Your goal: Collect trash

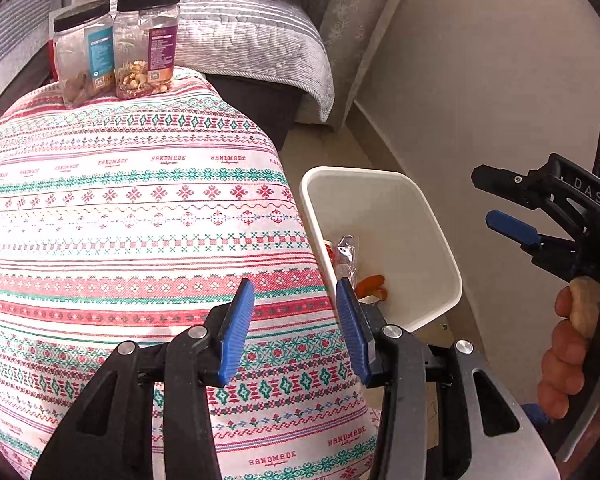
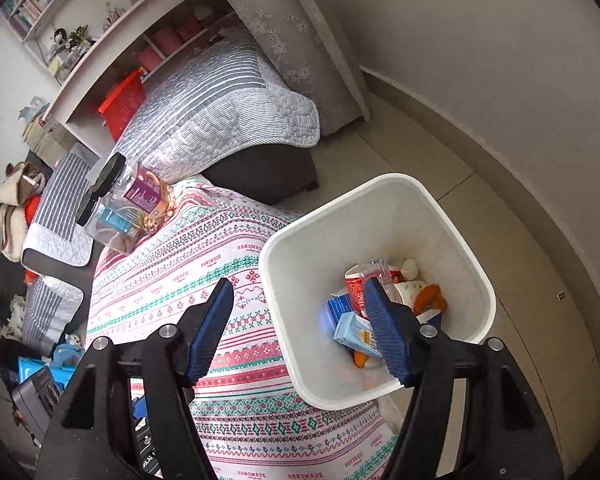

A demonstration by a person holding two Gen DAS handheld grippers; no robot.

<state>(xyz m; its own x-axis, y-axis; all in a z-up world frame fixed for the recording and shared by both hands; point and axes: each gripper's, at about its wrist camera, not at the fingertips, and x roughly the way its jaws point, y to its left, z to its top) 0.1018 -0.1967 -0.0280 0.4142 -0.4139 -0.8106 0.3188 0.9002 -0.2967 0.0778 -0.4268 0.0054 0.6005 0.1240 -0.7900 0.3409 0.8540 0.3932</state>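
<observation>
A white bin (image 1: 428,240) stands on the floor to the right of the table; it also shows in the right wrist view (image 2: 284,264). Inside lie trash items: a light blue carton (image 2: 354,334), a red and white cup (image 2: 356,280), clear plastic wrap (image 1: 346,250) and orange peel (image 2: 428,296). My left gripper (image 1: 296,328) is open and empty, low over the table's right edge beside the bin. My right gripper (image 2: 300,332) is open and empty, above the bin's near left rim. It also shows at the right of the left wrist view (image 1: 496,200).
The table wears a patterned cloth (image 1: 140,220) in red, green and white. Two clear jars with black lids (image 1: 116,44) stand at its far edge. A grey striped bed (image 2: 220,112) lies beyond. A wall (image 2: 500,60) runs to the right of the bin.
</observation>
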